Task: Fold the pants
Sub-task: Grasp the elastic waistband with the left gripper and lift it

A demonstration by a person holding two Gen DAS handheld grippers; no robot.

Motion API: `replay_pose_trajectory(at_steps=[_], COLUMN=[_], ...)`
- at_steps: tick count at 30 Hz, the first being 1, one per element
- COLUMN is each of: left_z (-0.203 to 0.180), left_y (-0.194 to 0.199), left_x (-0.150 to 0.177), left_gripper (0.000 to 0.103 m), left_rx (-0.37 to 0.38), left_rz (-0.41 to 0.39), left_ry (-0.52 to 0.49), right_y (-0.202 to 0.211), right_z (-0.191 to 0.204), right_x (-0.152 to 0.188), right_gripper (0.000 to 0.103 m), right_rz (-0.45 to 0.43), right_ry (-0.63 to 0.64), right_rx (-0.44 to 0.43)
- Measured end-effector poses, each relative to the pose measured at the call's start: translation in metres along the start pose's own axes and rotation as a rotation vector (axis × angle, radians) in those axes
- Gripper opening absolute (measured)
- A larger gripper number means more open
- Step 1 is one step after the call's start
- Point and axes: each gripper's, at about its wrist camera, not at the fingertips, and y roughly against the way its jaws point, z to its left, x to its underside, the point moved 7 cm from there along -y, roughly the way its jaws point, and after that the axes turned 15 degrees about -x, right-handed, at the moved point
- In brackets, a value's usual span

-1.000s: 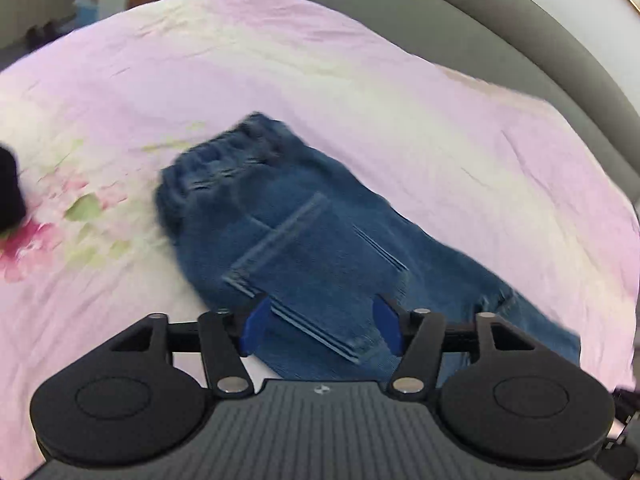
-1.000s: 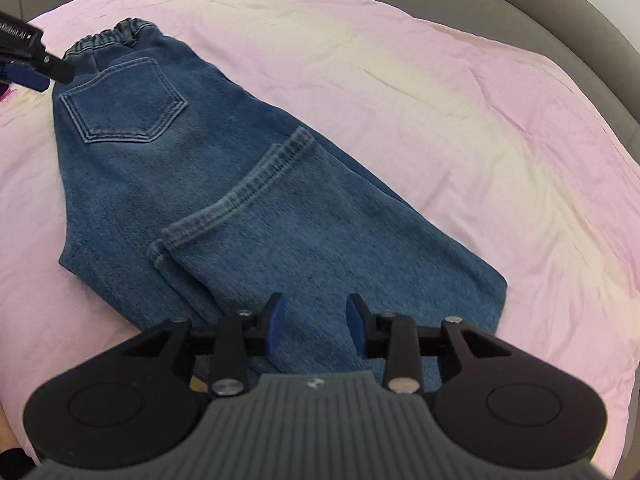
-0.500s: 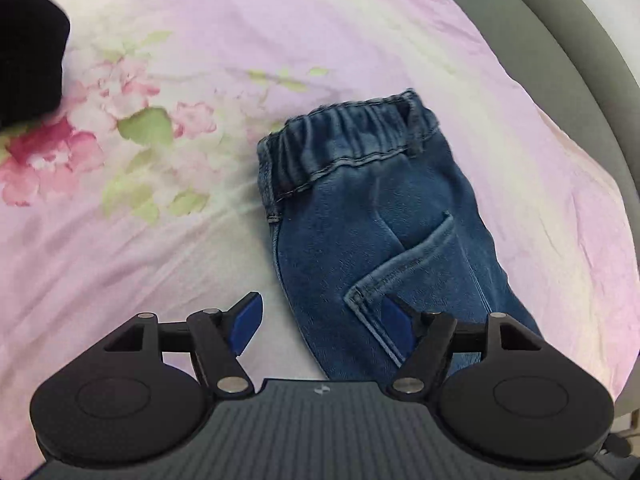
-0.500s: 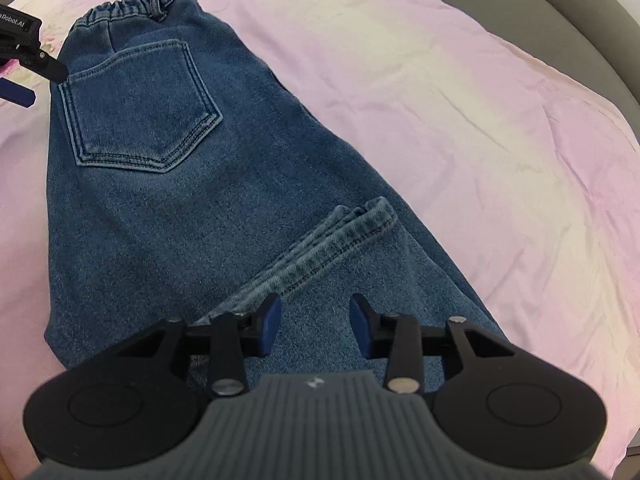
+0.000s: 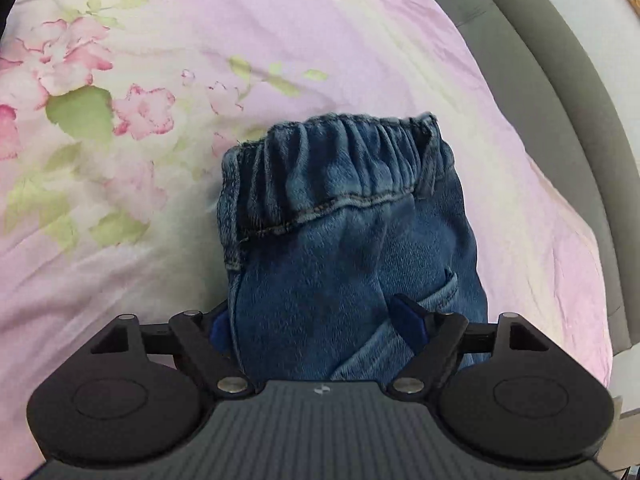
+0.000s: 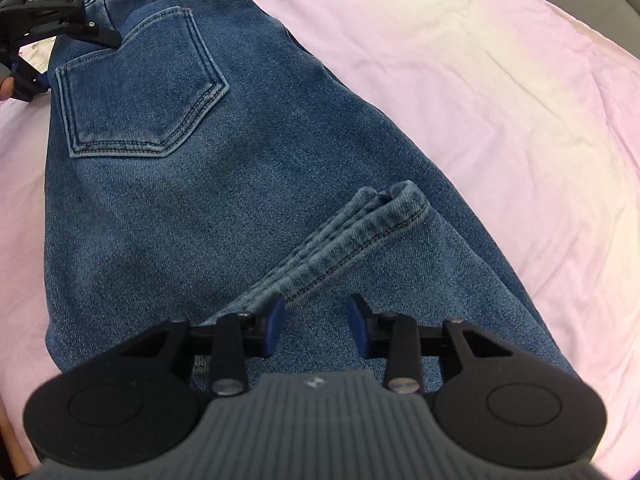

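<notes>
Left gripper point(image 5: 316, 326) is spread wide, straddling the waistband end of the jeans point(image 6: 224, 184), one finger off the edge over the sheet, the other over the denim by the back pocket point(image 6: 140, 92). The jeans lie on the pink floral bedsheet point(image 5: 120, 80), legs doubled back so the hem point(image 6: 360, 236) sits on top. Right gripper point(image 6: 316, 330) hangs over that hem, jaws apart, holding nothing.

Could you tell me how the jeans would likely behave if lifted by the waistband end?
The jeans would probably droop: they already lie folded, with a hem doubled back. The gathered waistband looks stretchy. The textured denim seems unlikely to slip from the fingers.
</notes>
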Motion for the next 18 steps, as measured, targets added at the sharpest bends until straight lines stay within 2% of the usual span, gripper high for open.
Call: replay_pose_trajectory(at_steps=[2, 4, 7, 11, 14, 18], left_z=[0.001, 0.001, -0.002, -0.025, -0.050, -0.095], left_y=[0.001, 0.007, 0.025, 0.065, 0.100, 0.142], left_x=[-0.002, -0.001, -0.001, 0.004, 0.010, 0.031], left_gripper=[0.080, 0.068, 0.055, 0.052, 0.051, 0.050], left_rx=[0.008, 0.008, 0.008, 0.058, 0.124, 0.169], left_rz=[0.001, -0.013, -0.063, -0.190, -0.251, -0.338], left_ry=[0.007, 0.003, -0.009, -0.114, -0.183, -0.351], right_y=[0.000, 0.000, 0.003, 0.002, 0.004, 0.005], right_z=[-0.002, -0.004, -0.005, -0.004, -0.002, 0.001], right_x=[-0.001, -0.002, 0.002, 0.005, 0.009, 0.012], right_gripper=[0.033, 0.033, 0.033, 0.033, 0.032, 0.032], right_rz=[0.001, 0.000, -0.007, -0.019, -0.026, -0.036], right_ry=[-0.006, -0.010, -0.011, -0.011, -0.020, -0.028], right_rx=[-0.004, -0.007, -0.005, 0.006, 0.015, 0.030])
